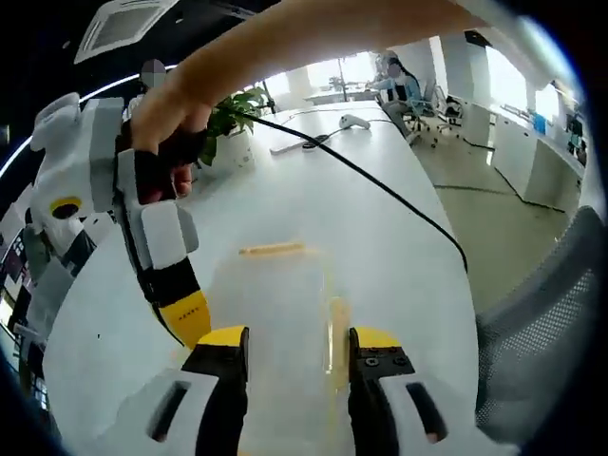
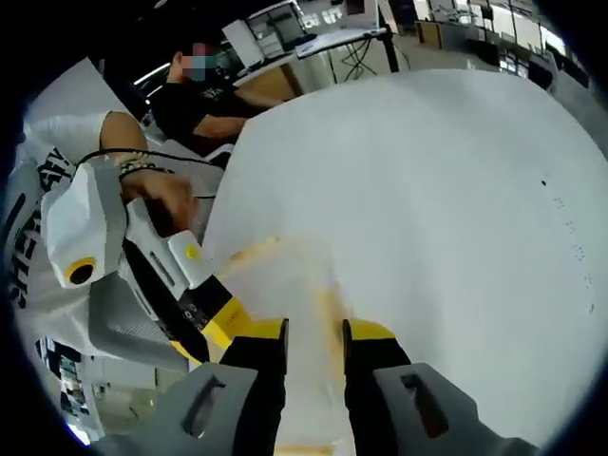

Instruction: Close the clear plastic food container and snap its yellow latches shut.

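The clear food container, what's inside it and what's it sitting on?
The clear container sits on the white table. Through its blurred plastic nothing inside can be made out; yellow latches show at its edges. Both tools hide its near part.

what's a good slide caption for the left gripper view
Left tongs straddle a clear container's yellow latch on a white table.

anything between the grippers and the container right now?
Nothing visible. The left gripper has its jaws at the clear container, over a yellow latch; the right gripper sits at it too.
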### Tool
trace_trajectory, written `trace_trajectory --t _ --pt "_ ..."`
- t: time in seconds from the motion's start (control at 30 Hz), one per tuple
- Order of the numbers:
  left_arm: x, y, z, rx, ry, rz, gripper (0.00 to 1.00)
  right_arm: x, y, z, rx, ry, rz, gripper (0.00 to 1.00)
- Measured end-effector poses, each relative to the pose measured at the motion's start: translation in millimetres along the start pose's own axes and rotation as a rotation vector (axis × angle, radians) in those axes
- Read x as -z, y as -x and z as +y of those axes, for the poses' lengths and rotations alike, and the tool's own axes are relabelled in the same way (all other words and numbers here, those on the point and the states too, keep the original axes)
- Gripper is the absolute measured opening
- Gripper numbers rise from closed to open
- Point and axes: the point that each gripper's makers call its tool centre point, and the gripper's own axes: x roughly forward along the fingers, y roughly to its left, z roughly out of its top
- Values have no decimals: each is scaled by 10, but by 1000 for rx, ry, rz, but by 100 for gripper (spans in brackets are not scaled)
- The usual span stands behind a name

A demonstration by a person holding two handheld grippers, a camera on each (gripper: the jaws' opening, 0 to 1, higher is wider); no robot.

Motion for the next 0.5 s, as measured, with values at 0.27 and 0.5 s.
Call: trace_trajectory --t 0.27,0.5 --pt "52 12 -18 14 -130 53 35 -21 -14 -13 -29 12 15 22" --pt "67 5 -8 7 -129 67 35 -19 -27 -6 -35 -8 27 22"
